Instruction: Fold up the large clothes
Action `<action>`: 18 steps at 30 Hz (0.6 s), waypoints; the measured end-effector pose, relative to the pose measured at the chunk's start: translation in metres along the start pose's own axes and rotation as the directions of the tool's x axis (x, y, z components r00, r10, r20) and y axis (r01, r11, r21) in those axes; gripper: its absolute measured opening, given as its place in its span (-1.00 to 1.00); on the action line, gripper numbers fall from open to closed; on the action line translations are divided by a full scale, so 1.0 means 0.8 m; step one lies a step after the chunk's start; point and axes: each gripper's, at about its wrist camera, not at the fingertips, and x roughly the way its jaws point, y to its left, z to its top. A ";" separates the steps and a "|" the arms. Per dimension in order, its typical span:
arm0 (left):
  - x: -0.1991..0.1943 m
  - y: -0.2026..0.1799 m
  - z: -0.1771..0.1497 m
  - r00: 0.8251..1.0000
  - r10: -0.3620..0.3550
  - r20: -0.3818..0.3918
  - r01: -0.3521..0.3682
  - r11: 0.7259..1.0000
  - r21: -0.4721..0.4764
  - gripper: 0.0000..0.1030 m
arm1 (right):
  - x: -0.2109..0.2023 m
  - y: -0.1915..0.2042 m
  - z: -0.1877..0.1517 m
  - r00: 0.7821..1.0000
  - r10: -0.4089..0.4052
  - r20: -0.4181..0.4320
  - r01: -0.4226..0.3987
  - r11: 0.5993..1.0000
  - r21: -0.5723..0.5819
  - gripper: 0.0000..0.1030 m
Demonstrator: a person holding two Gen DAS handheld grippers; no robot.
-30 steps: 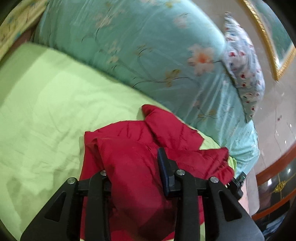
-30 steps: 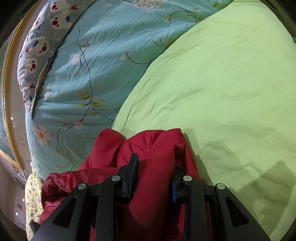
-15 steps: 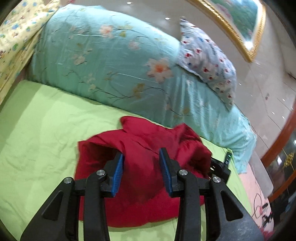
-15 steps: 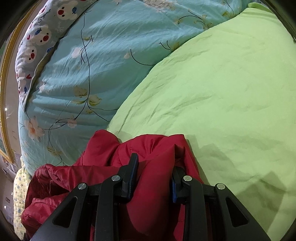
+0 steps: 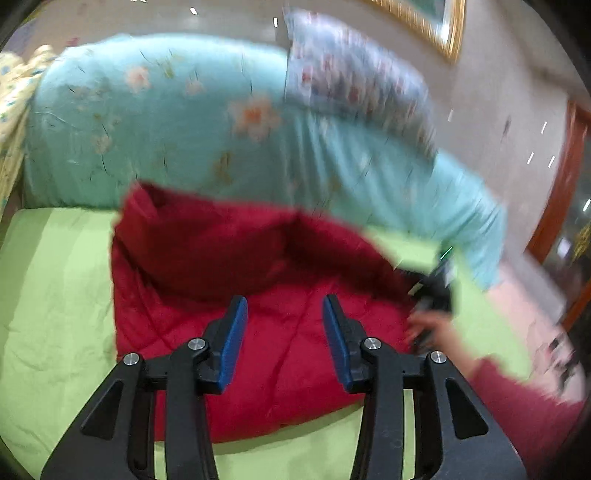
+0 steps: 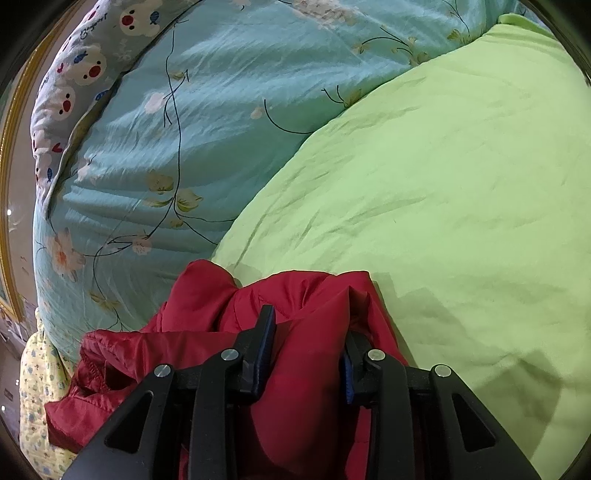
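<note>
A red padded jacket (image 5: 258,266) lies bunched on the green bed sheet (image 5: 51,295). My left gripper (image 5: 282,314) hovers above its near part with the jaws opening; the blue pads (image 5: 232,339) stand apart and touch no fabric. In the right wrist view my right gripper (image 6: 306,339) pinches a fold of the jacket (image 6: 207,291). Its jaws are just beginning to ease open, with the fabric still pressed between them. The left wrist view shows that right gripper (image 5: 432,291) at the jacket's right edge, held by a hand (image 5: 432,328) in a red sleeve. This view is blurred.
A bulky teal floral quilt (image 5: 166,122) is heaped behind the jacket, also seen as the quilt (image 6: 221,110) in the right wrist view, with a patterned pillow (image 5: 351,81) on top. A gold picture frame (image 5: 436,29) hangs on the wall. Yellow printed fabric (image 6: 33,387) lies at the far left.
My left gripper has let go of the jacket, opened, and drawn back and up while rolling. The jacket now lies lower on the sheet. The right gripper has stayed in place.
</note>
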 end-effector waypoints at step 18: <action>0.214 0.054 0.006 0.947 0.227 -0.228 -0.238 0.971 -0.022 -0.21 | -0.118 0.051 0.014 0.987 0.084 0.136 -0.057 0.980 -0.188 0.24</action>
